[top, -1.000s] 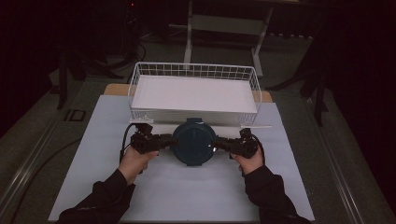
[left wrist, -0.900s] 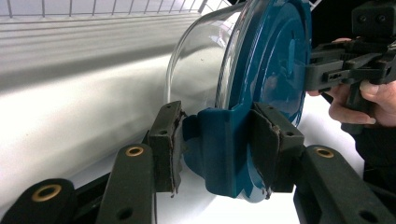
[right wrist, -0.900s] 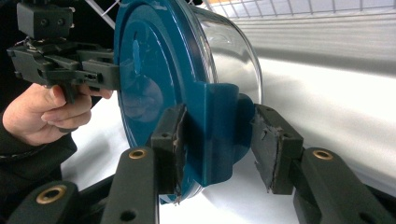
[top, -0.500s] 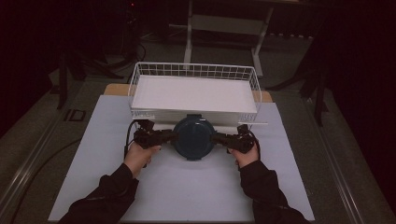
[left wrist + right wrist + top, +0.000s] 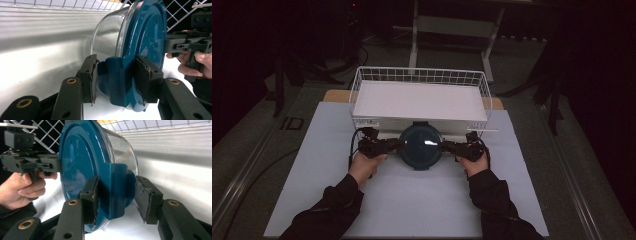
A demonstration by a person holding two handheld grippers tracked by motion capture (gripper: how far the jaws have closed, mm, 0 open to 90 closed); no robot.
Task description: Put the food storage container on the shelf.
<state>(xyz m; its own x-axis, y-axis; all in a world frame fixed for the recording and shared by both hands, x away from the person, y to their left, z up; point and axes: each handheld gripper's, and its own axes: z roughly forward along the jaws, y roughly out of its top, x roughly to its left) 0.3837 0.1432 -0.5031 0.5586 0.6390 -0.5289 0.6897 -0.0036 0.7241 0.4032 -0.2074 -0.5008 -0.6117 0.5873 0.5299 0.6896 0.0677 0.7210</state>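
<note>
A round glass container with a dark blue lid (image 5: pixel 421 145) is held between my two grippers, just in front of the white wire basket (image 5: pixel 419 71). It overlaps the basket's front wall in the high view. My left gripper (image 5: pixel 396 145) is shut on the lid's left clip tab (image 5: pixel 117 75), pads pressed on both sides. My right gripper (image 5: pixel 446 145) is shut on the opposite tab (image 5: pixel 117 187). The clear glass body (image 5: pixel 107 27) shows behind the lid (image 5: pixel 80 157). Each gripper view also shows the other gripper beyond the lid, held in a hand.
The basket has a flat white floor (image 5: pixel 419 100) and stands at the far side of a white mat (image 5: pixel 412 200). Dark floor and stand legs (image 5: pixel 414 35) surround the table. The person's forearms in dark sleeves come in from the bottom.
Both grippers have carried the container away from the person, closer to the basket's front wall. Their hold on the lid tabs is unchanged.
</note>
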